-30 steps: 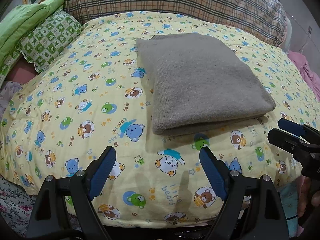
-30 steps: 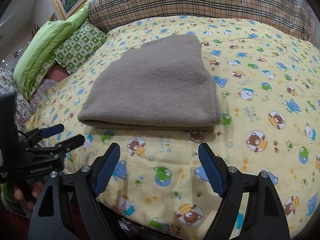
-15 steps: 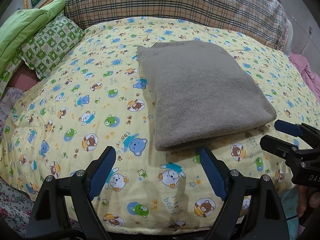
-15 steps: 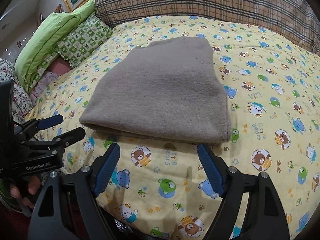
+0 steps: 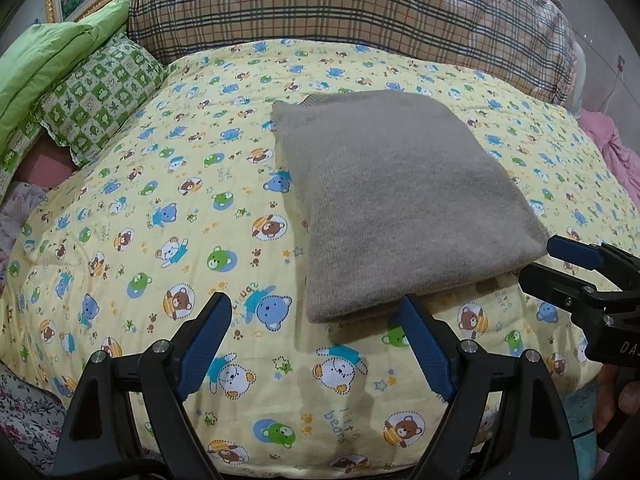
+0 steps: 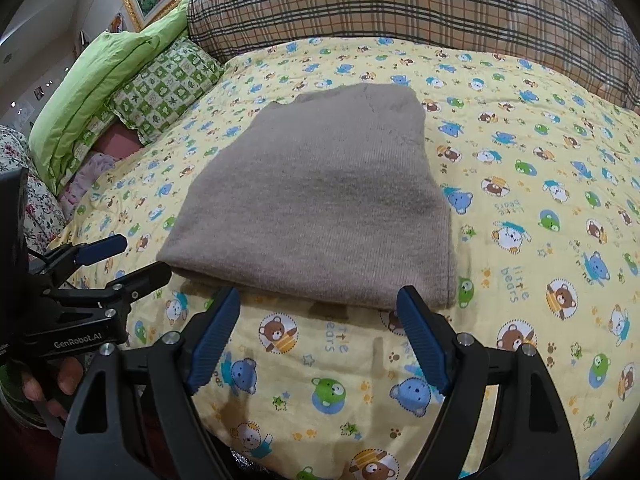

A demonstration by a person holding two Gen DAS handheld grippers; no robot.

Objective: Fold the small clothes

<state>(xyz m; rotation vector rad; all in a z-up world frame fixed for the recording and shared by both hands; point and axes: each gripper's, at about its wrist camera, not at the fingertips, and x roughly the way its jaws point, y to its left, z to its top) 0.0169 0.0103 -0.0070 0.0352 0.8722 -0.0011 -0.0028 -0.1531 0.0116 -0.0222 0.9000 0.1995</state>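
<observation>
A grey knitted garment (image 5: 396, 200) (image 6: 320, 208) lies folded flat on the yellow bear-print quilt (image 5: 168, 216) (image 6: 532, 216). My left gripper (image 5: 316, 312) stands open just short of the garment's near left corner, with nothing between its fingers. My right gripper (image 6: 320, 304) is open too, its fingertips reaching the garment's near folded edge without closing on it. Each gripper shows in the other's view: the right gripper (image 5: 560, 264) beside the garment's near right corner, the left gripper (image 6: 120, 260) by its near left corner.
A plaid pillow (image 5: 352, 12) (image 6: 400, 4) lies along the far side of the bed. Green pillows (image 5: 80, 80) (image 6: 132, 84) are stacked at the far left. Pink cloth (image 5: 608, 144) is bunched at the right edge. A hand (image 6: 52, 380) holds the left gripper's handle.
Both grippers have moved forward toward the garment's near edge, so it sits closer and larger in both views. Both stay open throughout.
</observation>
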